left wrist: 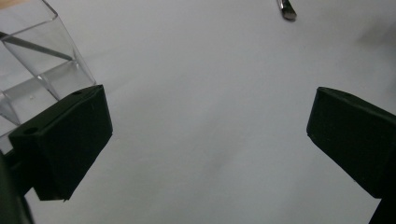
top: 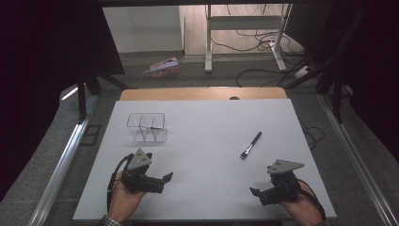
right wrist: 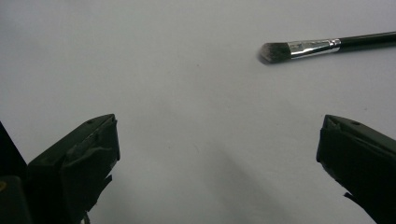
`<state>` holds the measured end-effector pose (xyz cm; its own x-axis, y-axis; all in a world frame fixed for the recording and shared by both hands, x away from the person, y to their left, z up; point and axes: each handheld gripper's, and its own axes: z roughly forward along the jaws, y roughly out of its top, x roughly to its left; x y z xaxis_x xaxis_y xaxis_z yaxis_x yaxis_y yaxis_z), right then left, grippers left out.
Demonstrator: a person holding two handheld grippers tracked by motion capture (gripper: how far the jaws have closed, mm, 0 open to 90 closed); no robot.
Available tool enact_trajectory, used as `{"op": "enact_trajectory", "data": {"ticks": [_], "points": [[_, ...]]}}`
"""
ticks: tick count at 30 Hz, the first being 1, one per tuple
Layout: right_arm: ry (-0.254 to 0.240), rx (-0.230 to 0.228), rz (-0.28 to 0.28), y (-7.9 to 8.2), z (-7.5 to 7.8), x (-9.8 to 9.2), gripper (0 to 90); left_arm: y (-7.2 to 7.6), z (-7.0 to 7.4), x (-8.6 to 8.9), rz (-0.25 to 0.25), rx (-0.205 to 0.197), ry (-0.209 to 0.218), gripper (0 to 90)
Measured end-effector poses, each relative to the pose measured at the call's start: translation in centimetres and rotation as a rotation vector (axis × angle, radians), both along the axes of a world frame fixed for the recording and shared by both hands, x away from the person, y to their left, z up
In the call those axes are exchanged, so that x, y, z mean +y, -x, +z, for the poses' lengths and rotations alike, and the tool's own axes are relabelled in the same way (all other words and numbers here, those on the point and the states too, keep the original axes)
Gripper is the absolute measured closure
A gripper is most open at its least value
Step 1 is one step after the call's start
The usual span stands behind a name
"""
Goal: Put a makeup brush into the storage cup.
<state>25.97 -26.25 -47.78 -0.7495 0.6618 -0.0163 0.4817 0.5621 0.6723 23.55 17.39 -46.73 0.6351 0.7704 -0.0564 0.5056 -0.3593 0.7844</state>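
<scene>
Brush (top: 251, 145) lay alone on the white table (top: 207, 127), right of centre, bristles toward the person, just beyond the right gripper (top: 255, 192). That gripper rested low near the front edge, jaws spread wide with nothing between them. The left gripper (top: 165, 178) sat across from it, jaws likewise apart and empty. A clear divided box (top: 147, 127) stood just beyond the left gripper, well apart from the brush.

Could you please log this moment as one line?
left gripper: open | right gripper: open | makeup brush: on table | clear organizer: upright
</scene>
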Motion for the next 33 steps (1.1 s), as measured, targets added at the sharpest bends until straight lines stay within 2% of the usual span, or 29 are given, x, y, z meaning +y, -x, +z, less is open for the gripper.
{"op": "enact_trajectory", "data": {"ticks": [6,14,20,33], "points": [[0.004,0.010,0.001,0.0,0.0,-0.1,0.0,0.5,-0.3,0.1,-0.002,0.005,-0.006,0.7],[0.013,-0.001,-0.003,-0.1,-0.1,-0.3,0.0,1.3,-0.8,0.2,-0.006,0.007,-0.015,0.8],[0.029,-0.006,-0.004,-0.2,-0.2,-0.5,0.0,1.8,-1.5,0.2,-0.011,0.013,-0.052,0.7],[0.027,0.001,-0.007,-0.4,-0.2,-0.4,0.0,2.2,-1.8,0.5,0.001,0.011,-0.057,0.7]]}}
